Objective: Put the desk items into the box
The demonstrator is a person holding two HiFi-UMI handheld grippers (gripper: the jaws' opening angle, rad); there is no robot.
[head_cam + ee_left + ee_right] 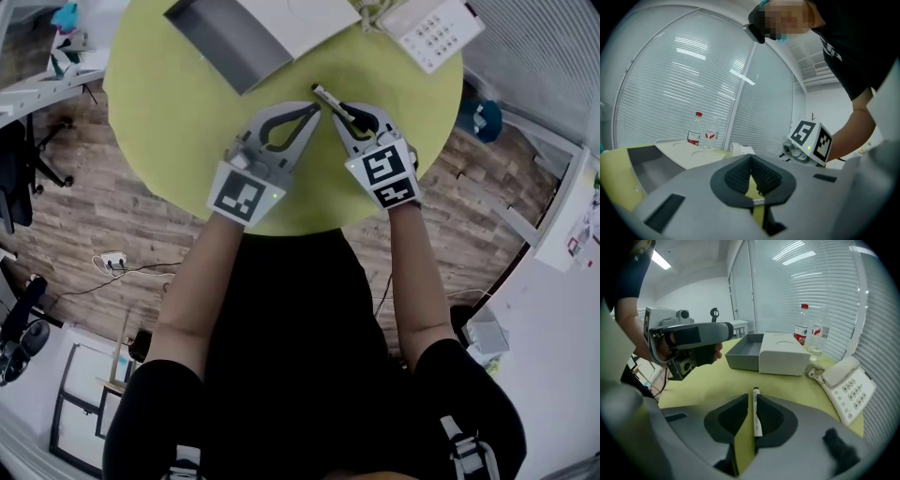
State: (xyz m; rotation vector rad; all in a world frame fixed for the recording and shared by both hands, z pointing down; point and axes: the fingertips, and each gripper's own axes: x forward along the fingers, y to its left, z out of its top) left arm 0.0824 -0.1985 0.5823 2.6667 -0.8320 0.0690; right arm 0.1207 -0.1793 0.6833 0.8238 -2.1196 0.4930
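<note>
At mid-counter [169, 122], short of the box [217, 42], the right gripper [343, 113] has its jaws pinched on a pen [326, 95] and the left gripper [312, 109] has its jaws pressed together, empty; pickup step, and next is probably a carry forward and release over the box.

Right gripper [751, 398] has its jaws closed in on a white pen [756, 420], dark tip poking forward, apparently pinched near the fingertips. Beyond, on the yellow-green table [712, 380], an open grey box [743, 355] touches a white case [785, 359], two bottles [802, 331] stand behind, and a phone [848, 385] lies to the right. Left gripper [689, 341] hangs above the table's left side.
</note>
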